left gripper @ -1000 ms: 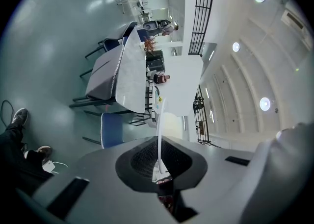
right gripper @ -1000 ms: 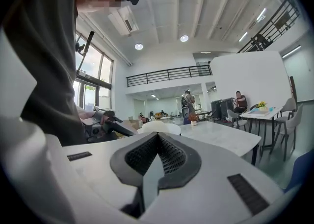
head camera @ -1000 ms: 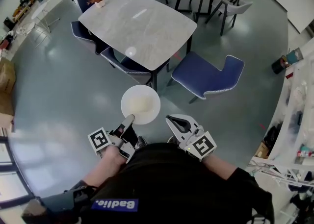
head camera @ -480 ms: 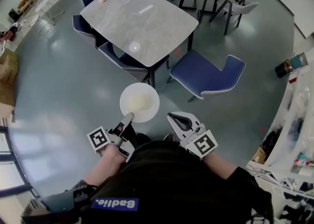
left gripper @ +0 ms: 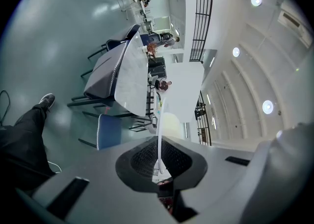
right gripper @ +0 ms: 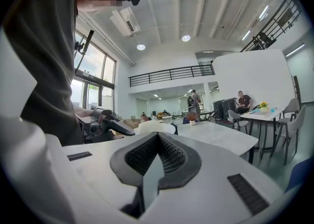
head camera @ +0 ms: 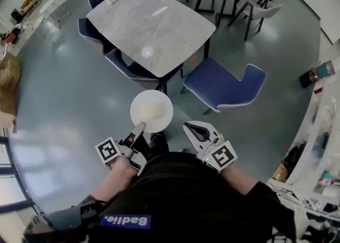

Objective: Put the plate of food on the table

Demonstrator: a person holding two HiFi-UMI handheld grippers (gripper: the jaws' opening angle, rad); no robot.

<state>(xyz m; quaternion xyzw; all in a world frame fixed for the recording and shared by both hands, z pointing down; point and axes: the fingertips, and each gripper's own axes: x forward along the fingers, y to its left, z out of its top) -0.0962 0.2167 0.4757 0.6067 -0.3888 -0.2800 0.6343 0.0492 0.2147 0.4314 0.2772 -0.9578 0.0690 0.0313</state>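
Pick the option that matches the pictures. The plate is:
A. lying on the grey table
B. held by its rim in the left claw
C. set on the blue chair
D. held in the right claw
B: the left claw is shut on the rim of the plate, which hangs over the floor short of the table; the right claw holds nothing.

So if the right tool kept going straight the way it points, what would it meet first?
Most likely the plate, just above its tips in the right gripper view and held by the left tool. Depth is unclear; past the plate, the grey table comes next.
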